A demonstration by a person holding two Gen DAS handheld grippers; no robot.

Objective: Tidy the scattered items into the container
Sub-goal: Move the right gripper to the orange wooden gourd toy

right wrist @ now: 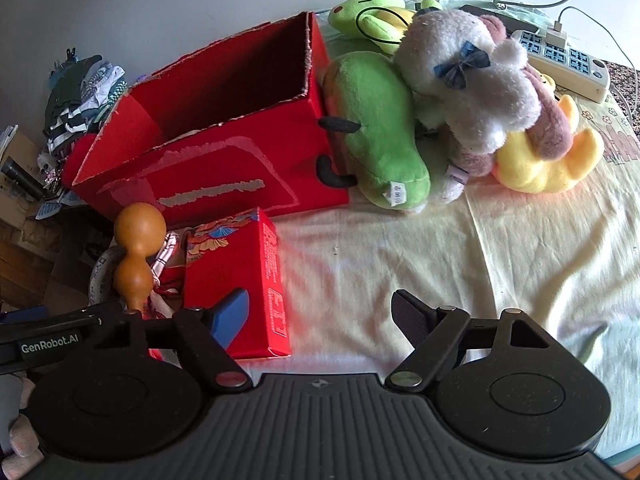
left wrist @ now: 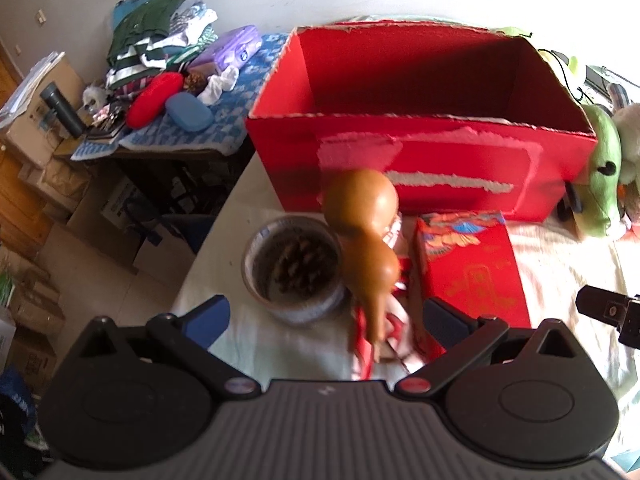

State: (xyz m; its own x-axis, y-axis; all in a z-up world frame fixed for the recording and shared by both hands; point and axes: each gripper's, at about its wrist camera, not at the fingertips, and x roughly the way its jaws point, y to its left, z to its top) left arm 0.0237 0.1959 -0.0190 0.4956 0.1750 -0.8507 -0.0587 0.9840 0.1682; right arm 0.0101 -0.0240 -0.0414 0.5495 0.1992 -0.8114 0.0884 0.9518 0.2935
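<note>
While both pairs of jaws stand wide and hold nothing, the left gripper (left wrist: 326, 316) has the tan wooden double-bulbed gourd (left wrist: 362, 232) leaning between its fingers — untouched — with the round grey tape roll (left wrist: 294, 270) toward its left finger. Beyond stands the open red cardboard box (left wrist: 420, 120). The right gripper (right wrist: 320, 316) has the flat red printed carton (right wrist: 240, 280) behind its left finger.

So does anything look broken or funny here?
Yes. The red box looks damaged: its front has pale torn patches where the surface has peeled off, and its top rim is ragged. The gourd also stands tilted, leaning beside the tape roll.
</note>
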